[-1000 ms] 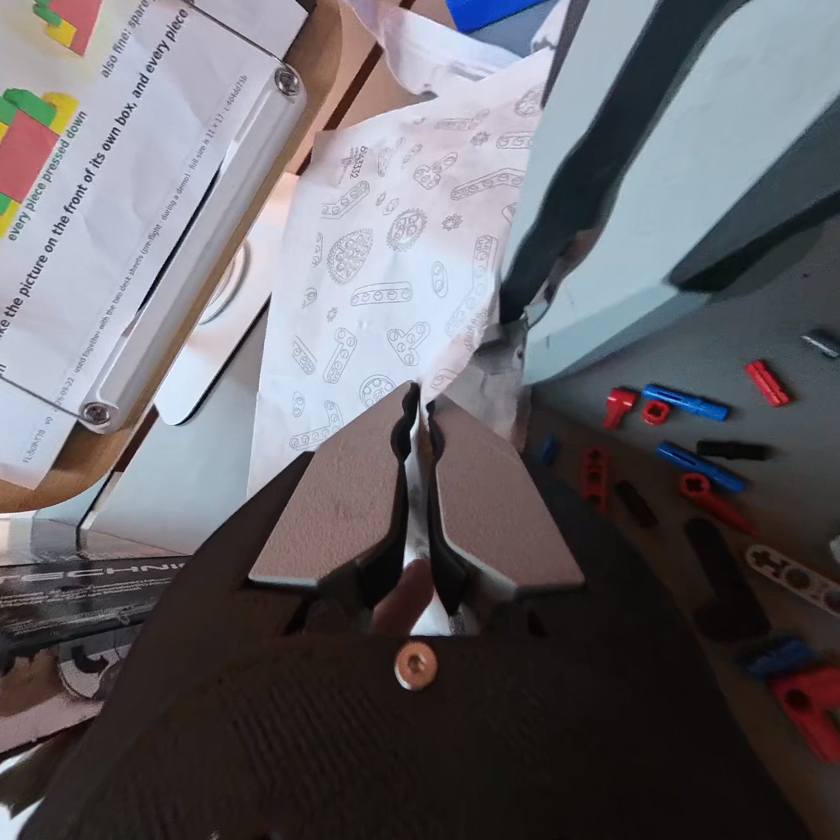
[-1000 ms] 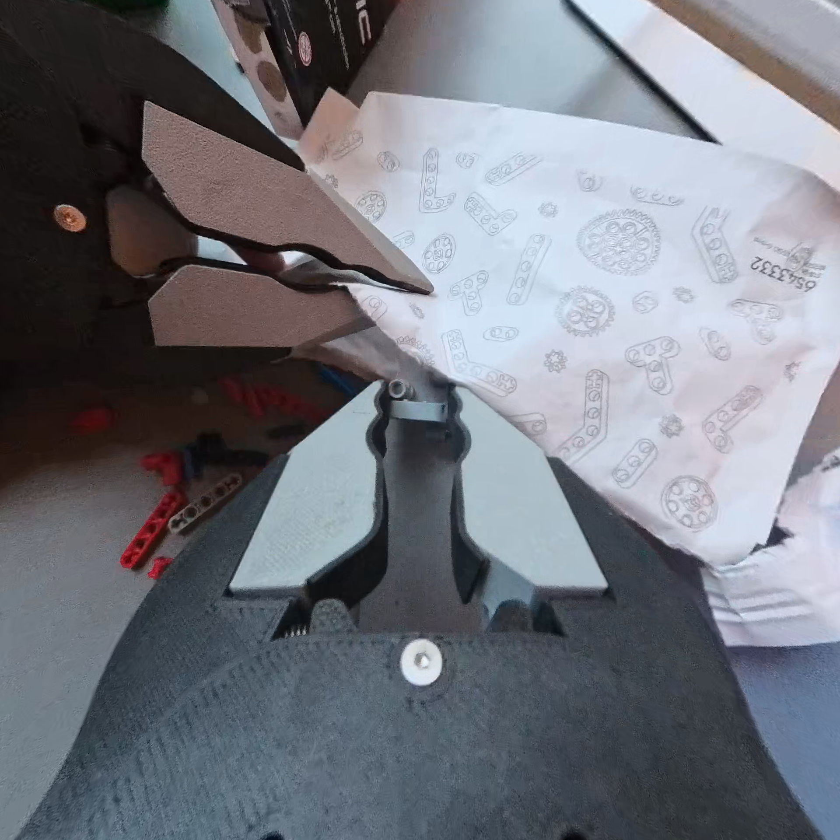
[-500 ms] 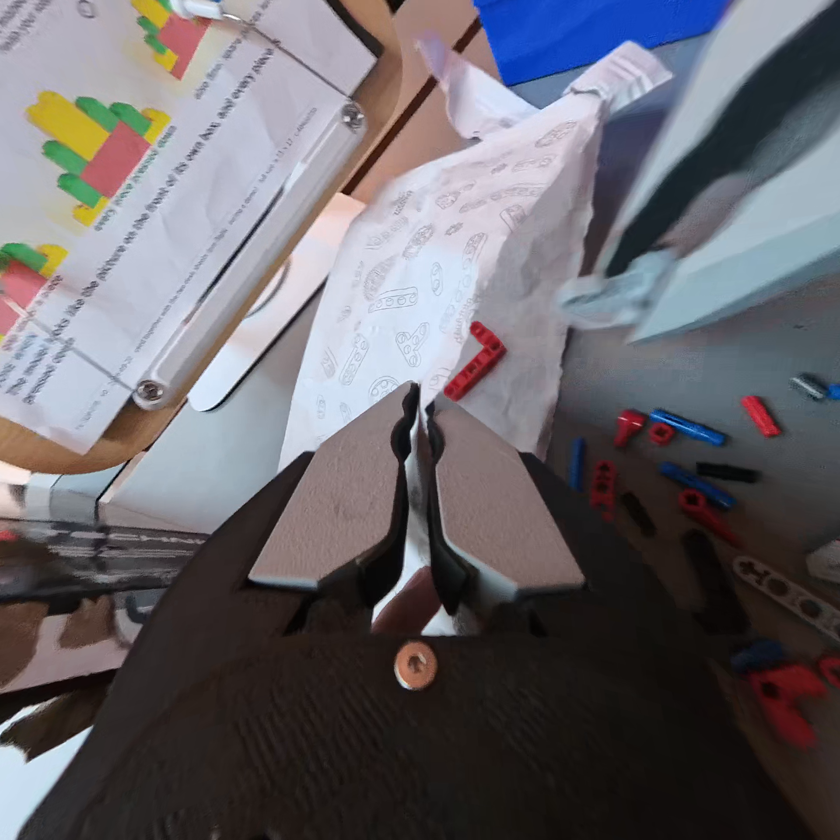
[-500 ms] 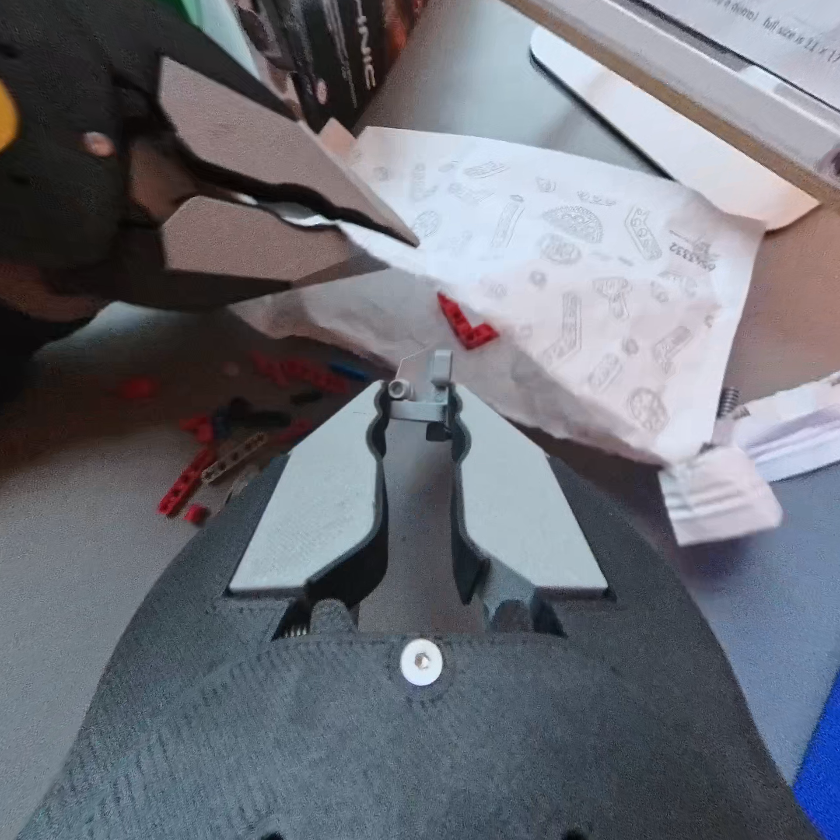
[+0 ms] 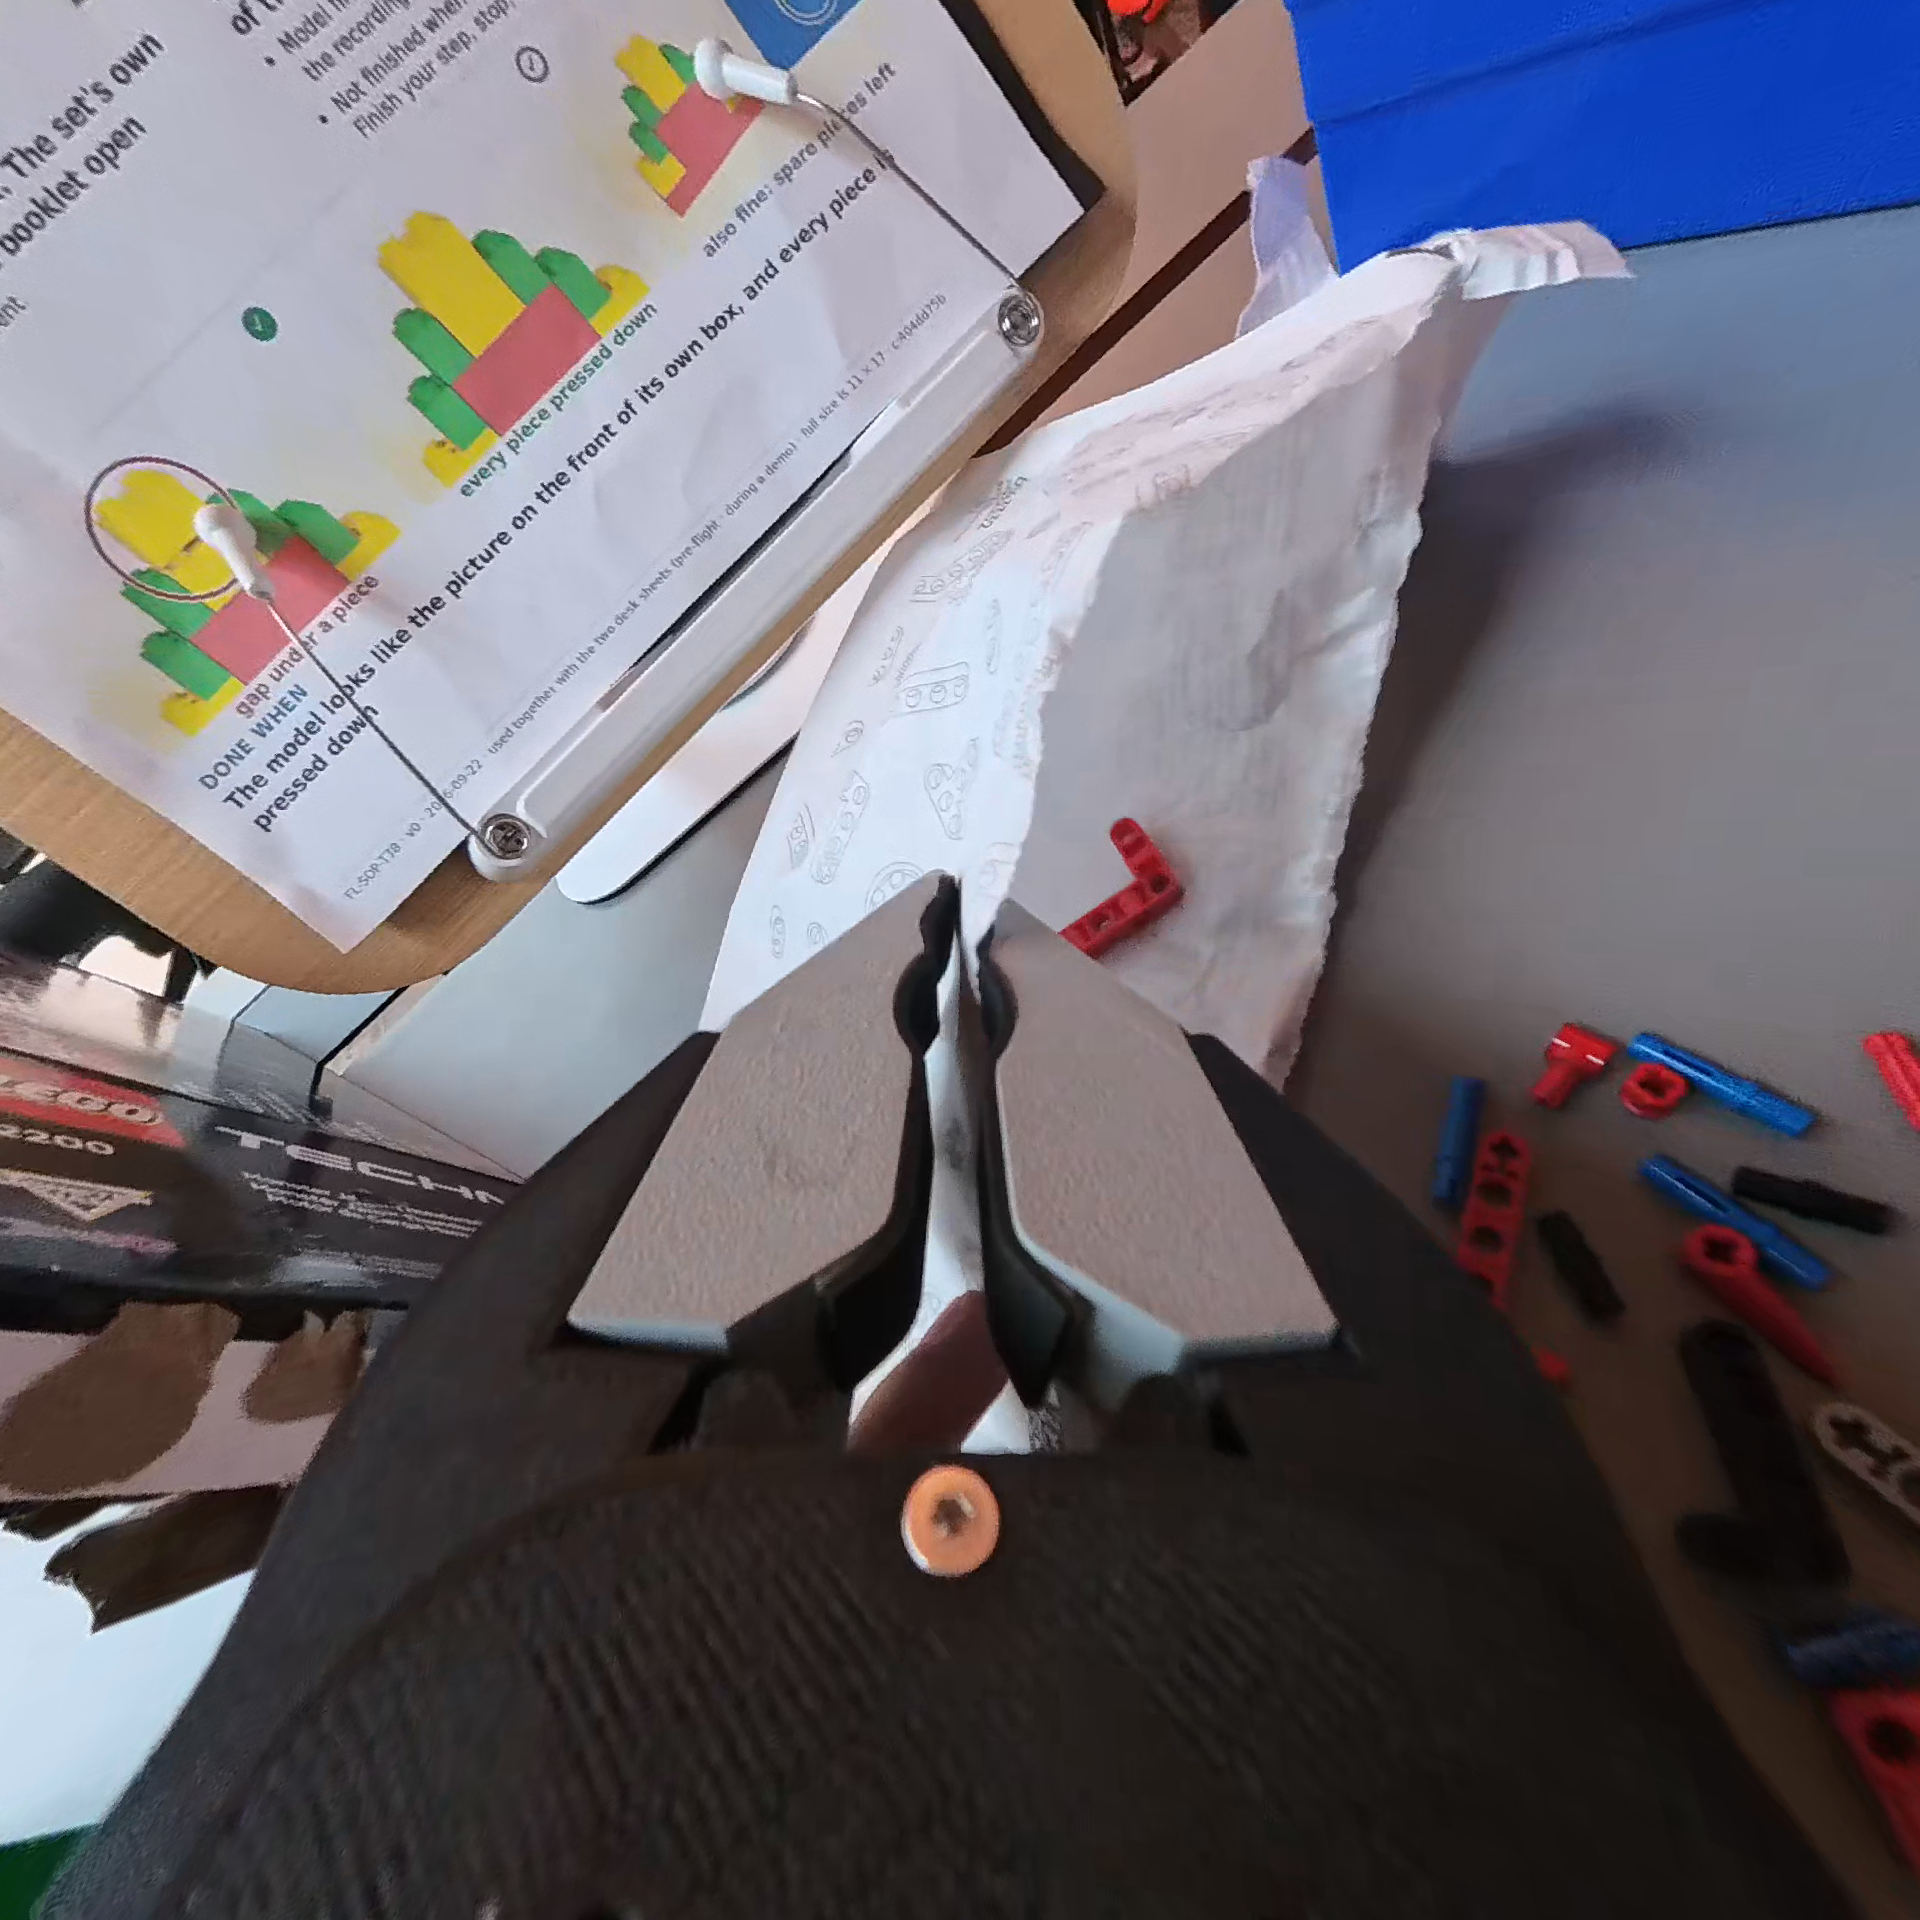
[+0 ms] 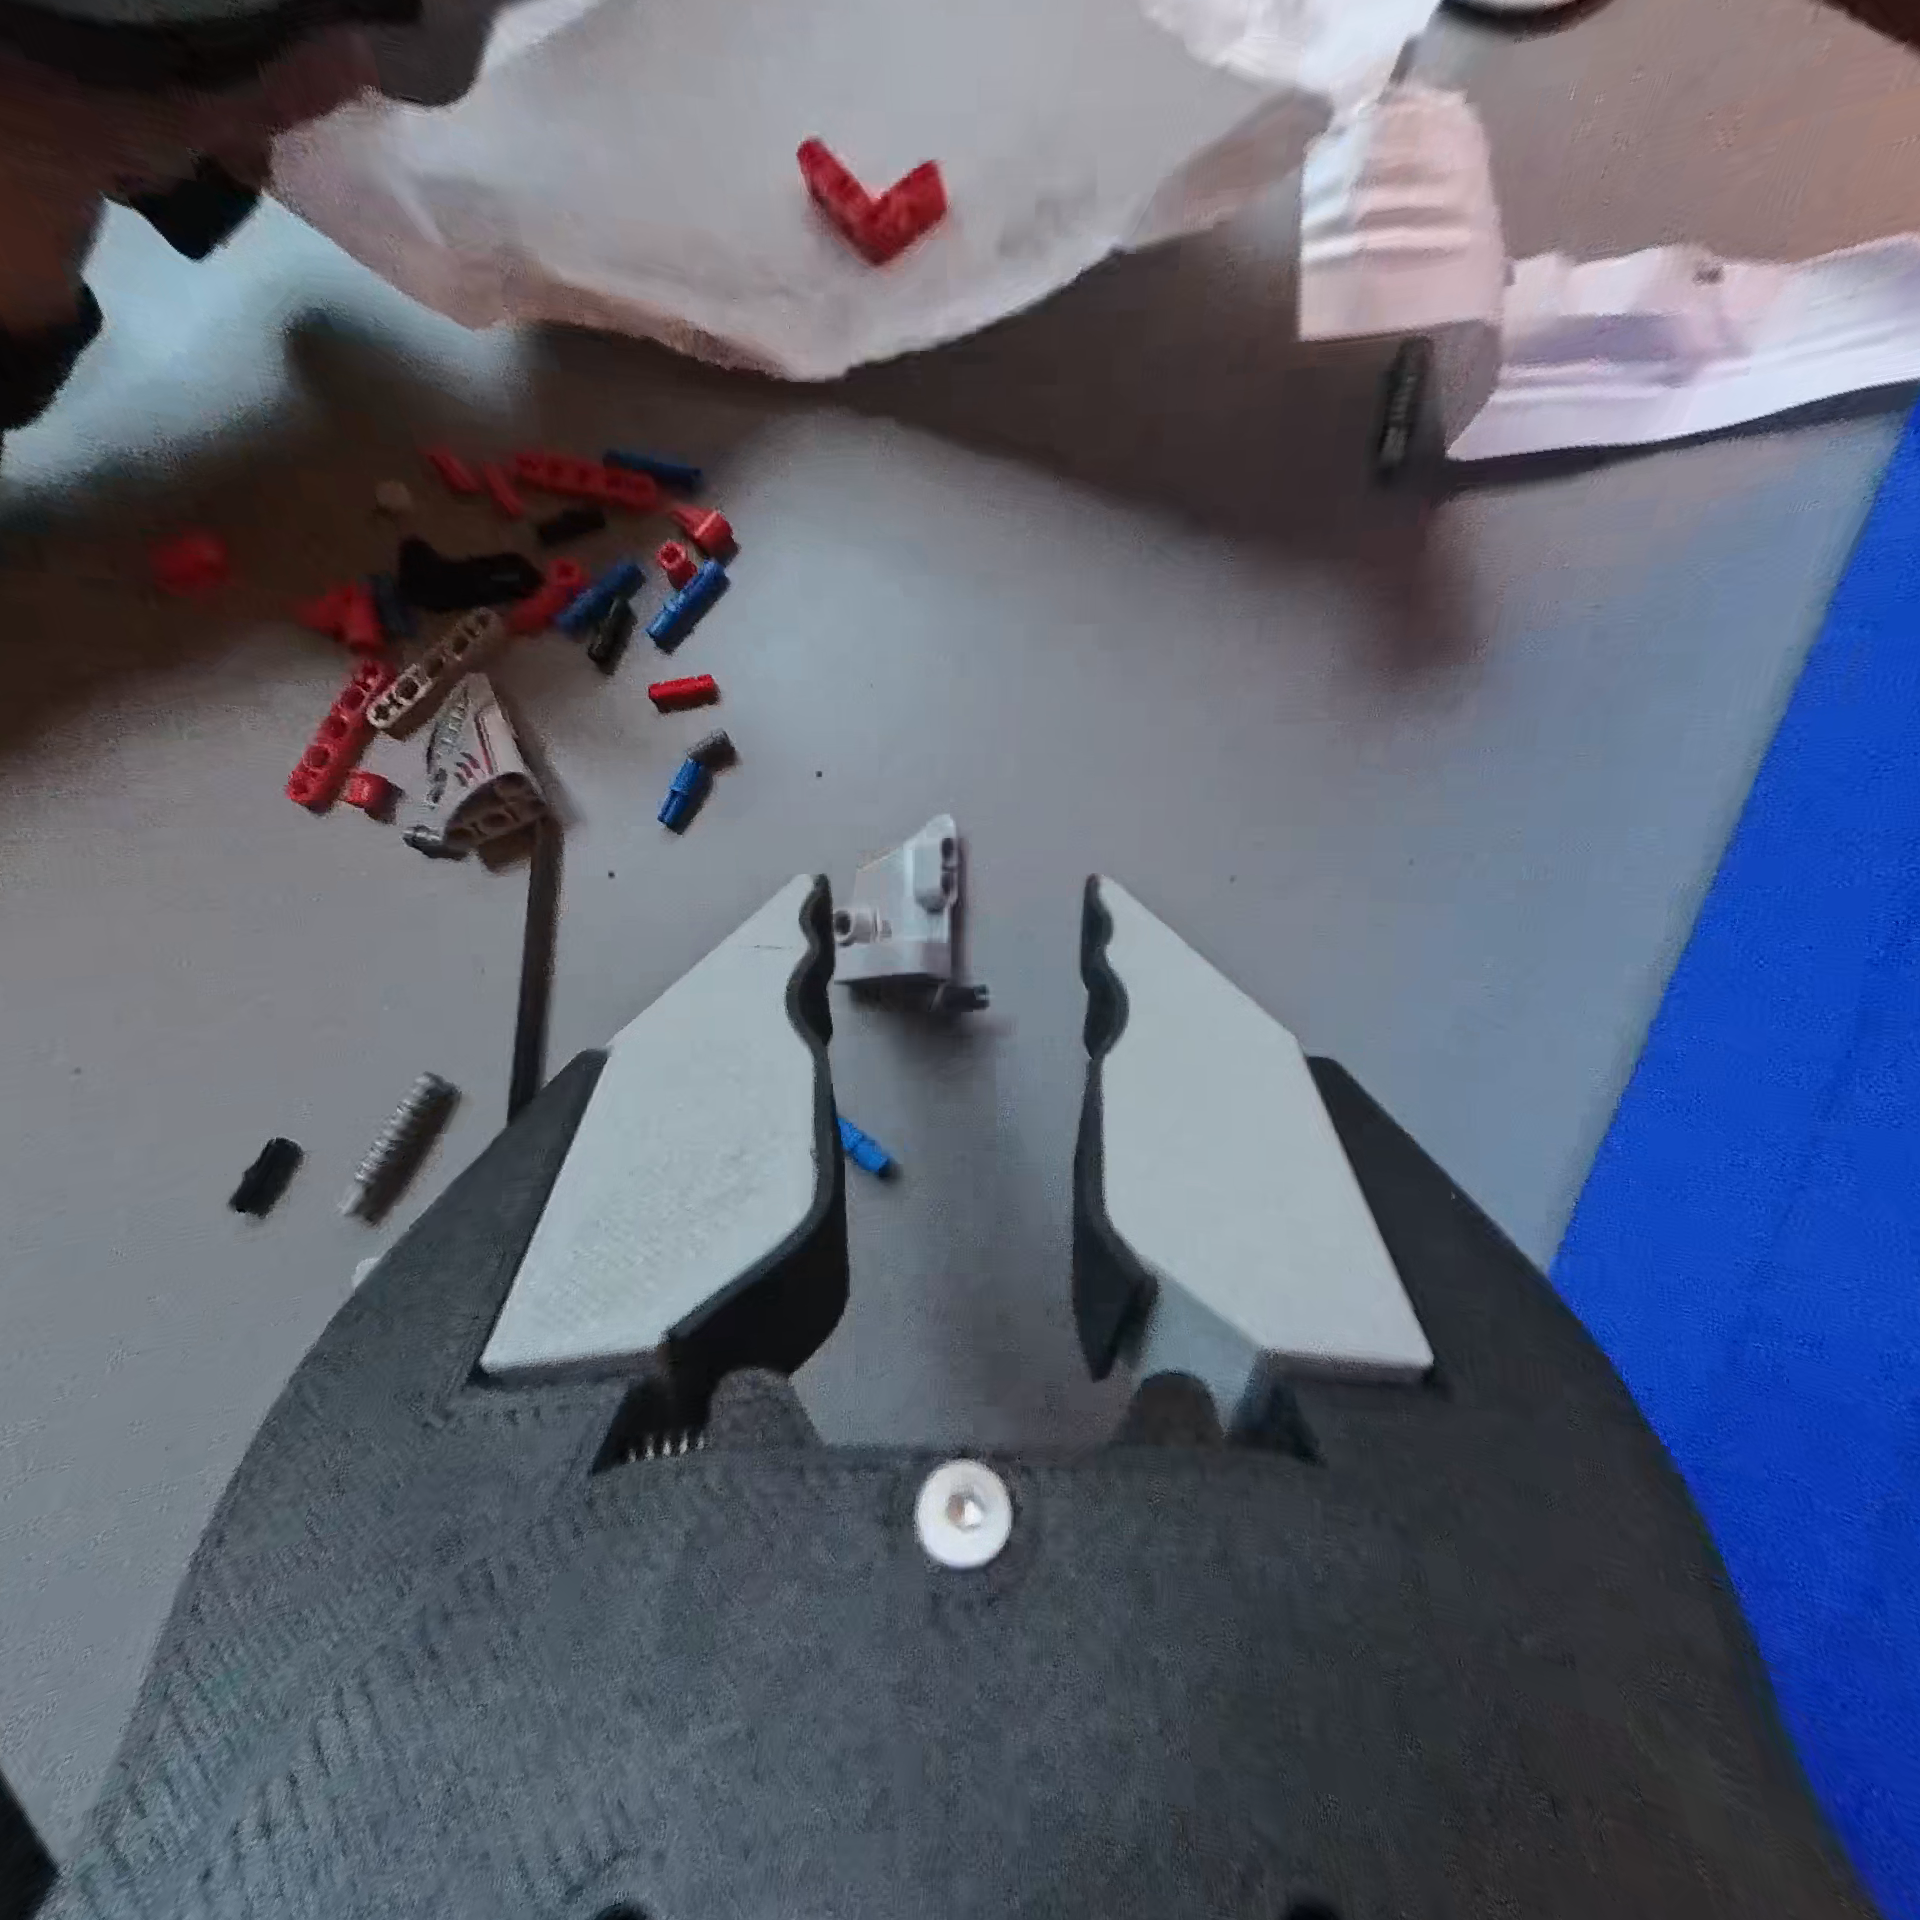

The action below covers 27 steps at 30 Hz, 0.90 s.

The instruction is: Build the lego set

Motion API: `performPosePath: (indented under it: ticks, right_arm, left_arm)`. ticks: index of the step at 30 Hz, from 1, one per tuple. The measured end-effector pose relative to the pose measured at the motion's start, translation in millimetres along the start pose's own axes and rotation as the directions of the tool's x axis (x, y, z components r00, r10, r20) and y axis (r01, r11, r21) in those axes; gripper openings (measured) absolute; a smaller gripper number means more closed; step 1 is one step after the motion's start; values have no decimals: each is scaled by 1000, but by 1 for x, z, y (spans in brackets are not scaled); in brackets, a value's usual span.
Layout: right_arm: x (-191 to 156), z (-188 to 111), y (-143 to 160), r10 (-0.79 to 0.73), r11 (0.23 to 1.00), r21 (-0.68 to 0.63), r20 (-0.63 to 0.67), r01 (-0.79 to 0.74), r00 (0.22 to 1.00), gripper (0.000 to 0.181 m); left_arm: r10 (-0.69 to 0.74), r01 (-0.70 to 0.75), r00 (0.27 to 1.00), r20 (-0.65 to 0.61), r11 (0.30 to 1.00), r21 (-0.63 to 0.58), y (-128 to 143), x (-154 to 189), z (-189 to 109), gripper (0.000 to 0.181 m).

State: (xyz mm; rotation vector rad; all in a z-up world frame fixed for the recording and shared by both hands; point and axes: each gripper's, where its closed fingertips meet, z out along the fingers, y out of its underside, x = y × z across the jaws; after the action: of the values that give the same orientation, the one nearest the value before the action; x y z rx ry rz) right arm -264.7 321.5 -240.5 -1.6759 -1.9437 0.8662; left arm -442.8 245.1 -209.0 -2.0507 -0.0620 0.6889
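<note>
Emptying parts bag (image 5: 1195,623), clamped in left tool (image 5: 961,914) | right tool (image 6: 956,914) apart over grey piece (image 6: 914,914) | next: shake out red angle beam (image 5: 1132,894)

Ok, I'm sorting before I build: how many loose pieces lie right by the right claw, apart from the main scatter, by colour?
Light grey: 1, the angled piece
Blue: 1, a small pin
Dark grey: 1, a ribbed piece
Black: 2, a short pin and a long axle
Total: 5
</note>
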Motion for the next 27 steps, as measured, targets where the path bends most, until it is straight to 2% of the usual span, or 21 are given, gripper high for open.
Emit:
performPosePath:
  ticks: [3,8,11,15,16,18,20,24,27]
  right_arm:
    - [14,7,-23,36,999,35,-52,-34,998,52]
    - [68,62,-54,-7,999,-54,-226,-5,974,40]
    - [84,87,-59,14,994,-103,-231,-38,973,35]
    - [107,96,-71,3,995,-99,-269,-31,963,34]
    - [107,98,-72,13,994,-98,-248,-39,969,34]
    - [105,102,-74,48,993,-96,-189,-67,981,24]
    - [109,102,-73,51,992,-104,-184,-71,982,0]
    - [101,98,-68,43,990,-128,-156,-63,987,0]
    - [81,87,-56,41,983,-175,-119,-62,992,0]
  left_arm:
    - [-27,27,999,22,1000,9,-2,-4,1,0]
    - [-50,51,997,51,999,-13,3,-10,2,0]
    - [-78,79,994,73,997,-7,1,-16,1,0]
    - [-95,97,993,75,995,-13,1,-16,4,0]
    - [-93,95,993,74,995,-17,2,-16,5,0]
    - [-98,100,992,76,995,-16,2,-17,5,0]
    - [-107,108,991,75,994,-15,2,-18,5,0]
    - [-116,117,991,72,993,-13,2,-19,4,0]
    - [-108,110,992,60,994,-23,4,-16,5,0]
